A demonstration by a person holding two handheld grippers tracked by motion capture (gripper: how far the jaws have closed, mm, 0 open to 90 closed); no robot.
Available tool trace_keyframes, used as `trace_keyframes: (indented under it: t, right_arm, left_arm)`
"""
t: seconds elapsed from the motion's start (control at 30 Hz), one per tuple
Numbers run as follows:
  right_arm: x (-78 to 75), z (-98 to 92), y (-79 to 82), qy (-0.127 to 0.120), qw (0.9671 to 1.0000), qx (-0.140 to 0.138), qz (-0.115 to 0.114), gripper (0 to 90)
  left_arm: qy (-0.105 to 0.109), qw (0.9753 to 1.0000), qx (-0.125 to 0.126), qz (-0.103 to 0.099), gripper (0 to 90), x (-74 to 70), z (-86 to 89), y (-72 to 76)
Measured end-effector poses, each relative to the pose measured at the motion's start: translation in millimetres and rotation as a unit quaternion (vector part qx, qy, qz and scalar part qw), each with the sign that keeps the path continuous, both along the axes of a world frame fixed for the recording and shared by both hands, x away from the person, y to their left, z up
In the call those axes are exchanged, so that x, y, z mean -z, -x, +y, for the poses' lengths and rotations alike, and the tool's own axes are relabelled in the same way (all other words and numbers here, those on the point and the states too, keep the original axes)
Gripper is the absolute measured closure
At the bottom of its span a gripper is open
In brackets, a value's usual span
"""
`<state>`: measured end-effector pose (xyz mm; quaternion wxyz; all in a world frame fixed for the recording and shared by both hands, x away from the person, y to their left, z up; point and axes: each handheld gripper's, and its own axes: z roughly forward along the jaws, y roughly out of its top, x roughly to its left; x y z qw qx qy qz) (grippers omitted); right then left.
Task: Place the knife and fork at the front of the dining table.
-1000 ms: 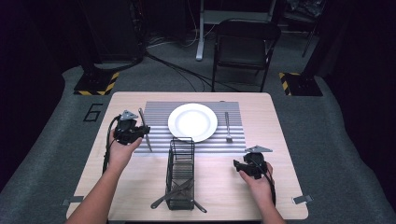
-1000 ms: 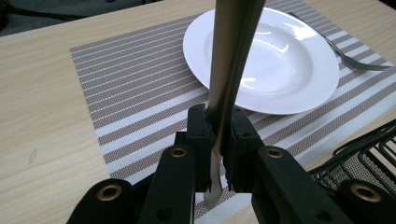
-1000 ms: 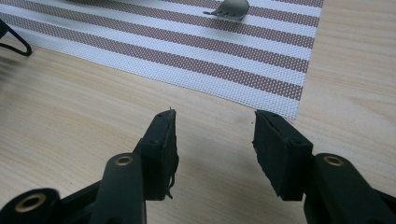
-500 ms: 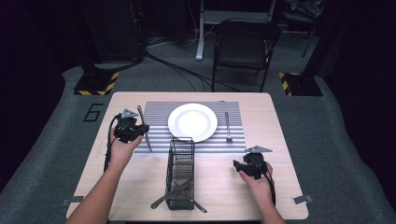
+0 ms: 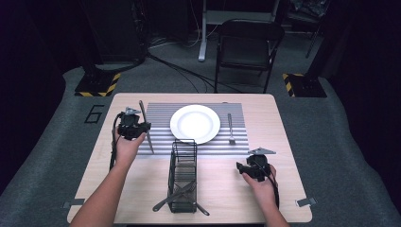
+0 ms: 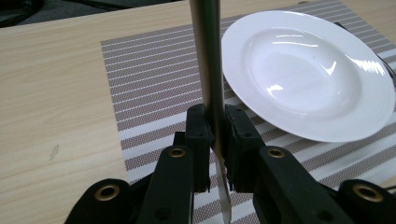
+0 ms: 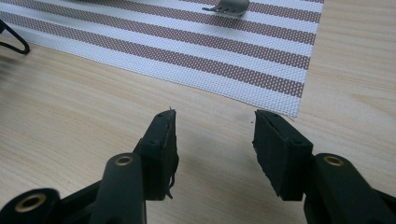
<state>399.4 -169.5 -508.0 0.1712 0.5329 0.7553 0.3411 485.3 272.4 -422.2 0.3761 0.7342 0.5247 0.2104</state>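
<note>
Left tool (image 6: 215, 128) clamps slim steel knife (image 6: 208, 70) over striped woven placemat (image 6: 154, 74).

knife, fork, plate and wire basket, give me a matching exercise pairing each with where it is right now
Things:
1. knife
2. fork
3. plate
4. wire basket

Places:
A. middle of the striped placemat
B. clamped in the left gripper
C. on the bare wood, nearer the person than the mat
D. on the mat, right of the plate

Pairs: 1-B, 2-D, 3-A, 4-C

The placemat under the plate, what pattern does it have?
The placemat has brown and white stripes, clearest in the left gripper view.
</note>
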Motion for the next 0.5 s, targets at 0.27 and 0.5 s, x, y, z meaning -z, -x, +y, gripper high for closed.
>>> trace_keyframes:
  t: [0.27, 0.5]
  right_arm:
    - [0.1, -0.9, 0.0, -0.006, 1.0000, 0.004, 0.003, 49.0]
    - [-0.1, -3.0, -0.6, -0.003, 1.0000, 0.001, 0.000, 49.0]
  left_arm:
    - [0.025, 0.9996, -0.014, 0.001, 81.6, 8.1, -4.9, -12.1]
    - [0.052, 0.9983, -0.020, -0.013, 81.9, 20.2, -6.4, -21.8]
